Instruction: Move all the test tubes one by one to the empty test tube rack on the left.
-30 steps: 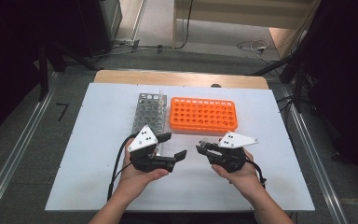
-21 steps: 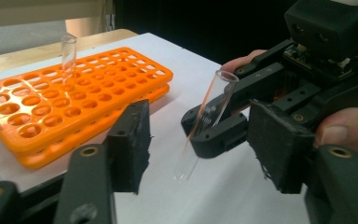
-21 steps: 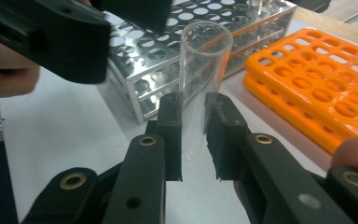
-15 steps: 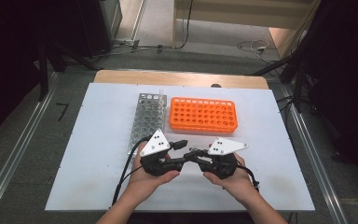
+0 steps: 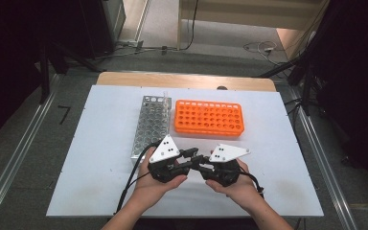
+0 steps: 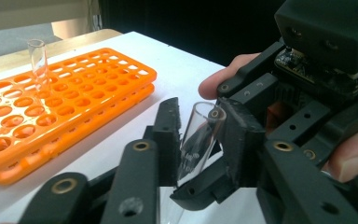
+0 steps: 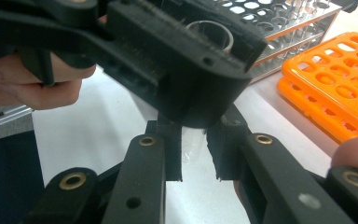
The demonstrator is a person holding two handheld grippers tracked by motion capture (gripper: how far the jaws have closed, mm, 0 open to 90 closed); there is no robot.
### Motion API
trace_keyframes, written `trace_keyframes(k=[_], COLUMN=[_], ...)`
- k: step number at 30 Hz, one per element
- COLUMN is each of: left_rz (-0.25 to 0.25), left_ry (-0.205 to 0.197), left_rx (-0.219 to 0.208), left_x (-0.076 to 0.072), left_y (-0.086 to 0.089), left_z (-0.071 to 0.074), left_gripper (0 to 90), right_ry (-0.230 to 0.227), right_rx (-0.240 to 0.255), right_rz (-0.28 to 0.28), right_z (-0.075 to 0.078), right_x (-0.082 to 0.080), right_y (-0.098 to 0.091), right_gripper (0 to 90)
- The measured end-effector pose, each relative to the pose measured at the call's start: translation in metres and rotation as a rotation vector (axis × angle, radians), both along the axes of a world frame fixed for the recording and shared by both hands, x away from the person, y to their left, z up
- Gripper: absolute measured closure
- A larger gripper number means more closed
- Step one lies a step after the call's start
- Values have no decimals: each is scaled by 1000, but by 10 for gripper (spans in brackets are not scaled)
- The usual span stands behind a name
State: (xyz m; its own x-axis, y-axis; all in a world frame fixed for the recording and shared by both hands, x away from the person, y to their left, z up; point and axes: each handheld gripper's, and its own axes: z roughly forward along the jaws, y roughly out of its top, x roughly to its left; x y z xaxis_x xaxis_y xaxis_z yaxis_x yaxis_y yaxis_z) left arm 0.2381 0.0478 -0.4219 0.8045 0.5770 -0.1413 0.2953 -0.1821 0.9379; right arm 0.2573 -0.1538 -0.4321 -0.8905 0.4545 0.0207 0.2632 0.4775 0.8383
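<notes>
A clear test tube sits between the pads of my left gripper, whose jaws have just been closing and now press on it. In the right gripper view the tube's open rim shows inside the left gripper's jaws above. Its lower part runs down between the pads of my right gripper, which is shut on it. In the high view the left gripper and right gripper meet tip to tip near the table's front, each held in a hand.
A metal tube rack and an orange tube rack stand side by side behind the grippers on the white table board. A second clear tube stands upright at the metal rack's far right corner. Cables trail toward the front edge.
The two hands have come together from a gap apart, so the jaws now meet. The left gripper's jaws have closed onto the tube that the right gripper holds.
</notes>
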Motion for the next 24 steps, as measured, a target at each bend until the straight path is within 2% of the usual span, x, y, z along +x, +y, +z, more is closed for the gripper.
trace_keyframes(k=[4,9,16,19,24], left_rz=[5,17,40,49,70], left_ry=[-13,-21,-30,-29,-30], left_rx=[12,3,7,3,-17], left_x=[0,0,1,2,5], left_y=[0,2,3,5,13], left_z=[0,0,0,0,2], left_gripper=[724,745,759,759,760], right_ry=[9,23,18,16,40], right_rx=[-5,8,5,-10,3], right_rz=[2,3,0,9,27], right_z=[0,0,0,-1,-3], right_x=[0,1,2,3,6], right_y=[0,-1,-1,-1,-9], right_gripper=[740,739,721,649,411])
